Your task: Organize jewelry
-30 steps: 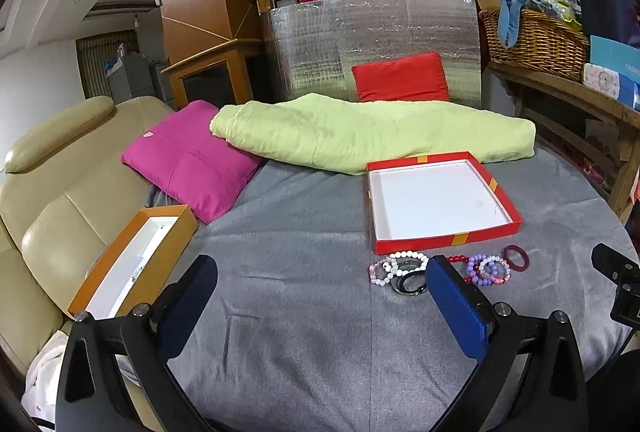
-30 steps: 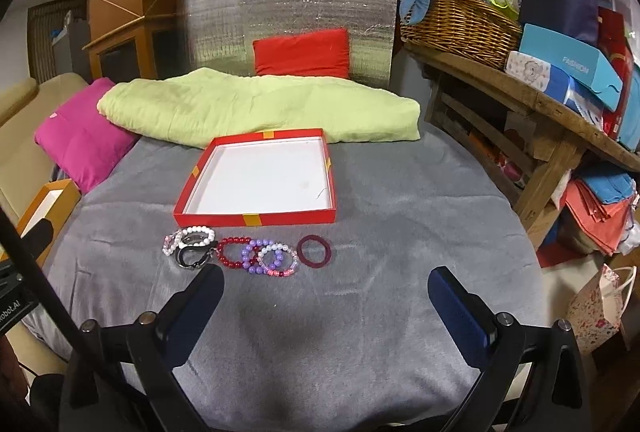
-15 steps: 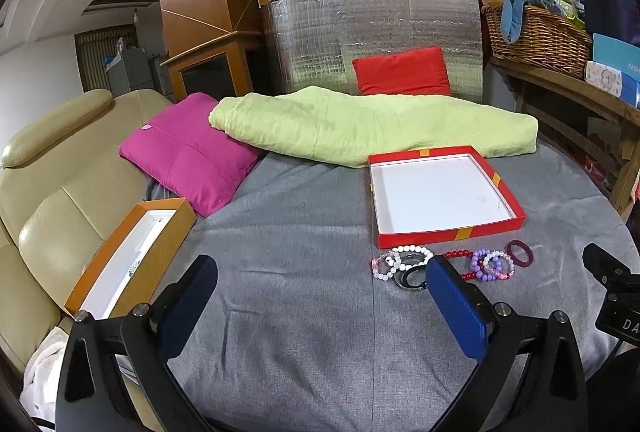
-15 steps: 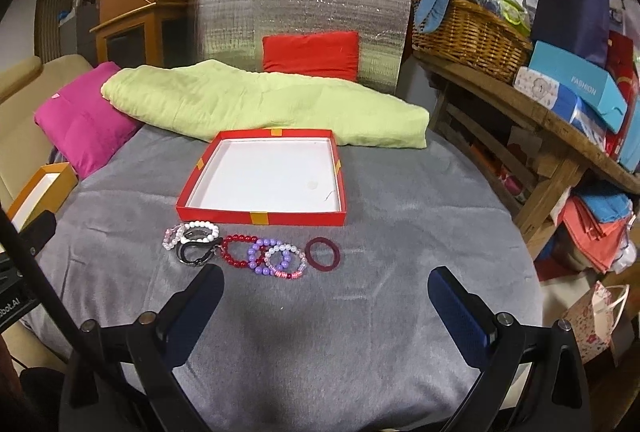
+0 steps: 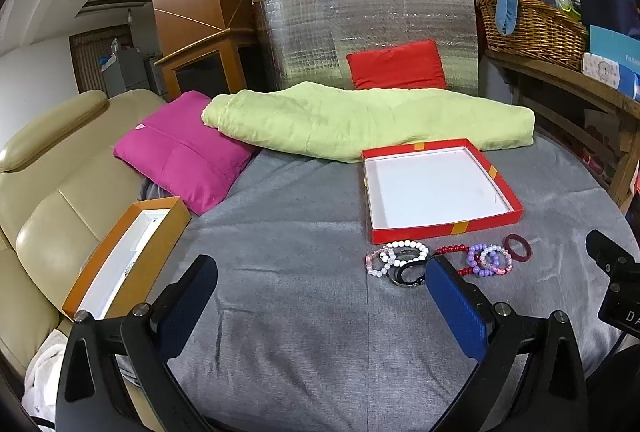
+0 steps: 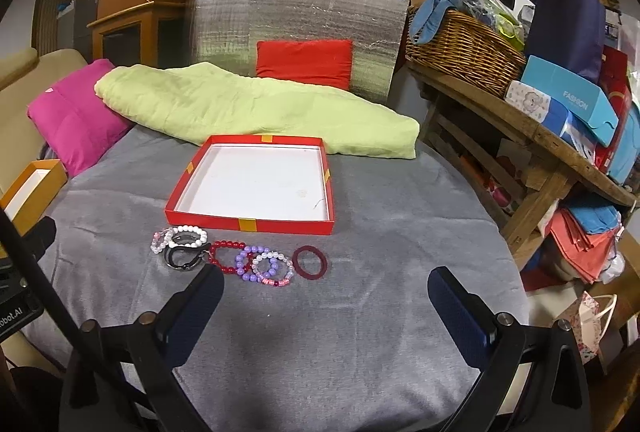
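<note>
Grey cloth [image 6: 360,312] covers the round table in front of me, with a lime-green quilt [image 6: 248,108] heaped along its far edge at twelve o'clock and a magenta cushion [image 5: 184,160] at ten o'clock. On my right wrist view, a shallow red box lid [image 6: 248,226] with a white inside sits open just past centre. Directly in front of it, toward me, the bracelets lie in a row touching one another: a white bead bracelet [image 6: 188,236] over a pale pink one, a black bangle [image 6: 182,260], a red bead bracelet [image 6: 224,258], a purple bead bracelet [image 6: 246,266], a pink-and-clear bead bracelet [image 6: 274,268], and a dark red ring bangle [image 6: 310,262] just beside them at three o'clock. My right gripper [image 6: 324,290] hovers above the cloth short of the row, fingers spread wide, holding nothing. My left gripper [image 5: 320,282] also stands wide apart and empty; its right fingertip overlaps the black bangle in view. An orange box [image 5: 160,252] rests at nine o'clock on the beige sofa.
</note>
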Available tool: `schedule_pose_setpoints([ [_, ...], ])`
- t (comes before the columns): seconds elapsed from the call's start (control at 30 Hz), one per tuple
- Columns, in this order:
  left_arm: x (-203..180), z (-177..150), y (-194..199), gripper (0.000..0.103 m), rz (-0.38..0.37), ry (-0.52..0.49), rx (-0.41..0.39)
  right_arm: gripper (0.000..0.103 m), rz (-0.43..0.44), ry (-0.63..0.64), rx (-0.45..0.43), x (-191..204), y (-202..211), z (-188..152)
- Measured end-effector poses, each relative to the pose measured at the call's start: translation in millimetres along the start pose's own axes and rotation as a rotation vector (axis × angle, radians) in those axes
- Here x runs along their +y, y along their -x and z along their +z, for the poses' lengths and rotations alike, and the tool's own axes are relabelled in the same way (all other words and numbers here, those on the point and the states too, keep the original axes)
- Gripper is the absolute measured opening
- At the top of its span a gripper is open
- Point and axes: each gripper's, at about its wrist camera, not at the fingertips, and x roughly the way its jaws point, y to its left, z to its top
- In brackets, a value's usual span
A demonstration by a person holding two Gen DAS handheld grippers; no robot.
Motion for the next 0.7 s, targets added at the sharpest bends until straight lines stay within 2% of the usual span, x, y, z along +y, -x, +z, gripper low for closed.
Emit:
schedule_pose_setpoints([
  [0.2, 4, -5, -21, 0.103, -0.035, 0.004, 0.038, 0.103, 0.015, -0.008, 0.018, -5, -12, -1],
  [0.33, 14, -14, -48, 0.103, -0.088, 0.023, 0.094, 0.103, 0.119, -0.06, 0.072, -20, -36, -3],
  [0.5, 23, -20, -81, 0.103, -0.118, 0.076, 0.17, 0.102, 0.278, -0.137, 0.141, -37, -74, -10],
  [0.7, 12, -21, -100, 0.103, -0.132, 0.051, 0.176, 0.1, 0.373, -0.207, 0.14, -52, -102, -15],
])
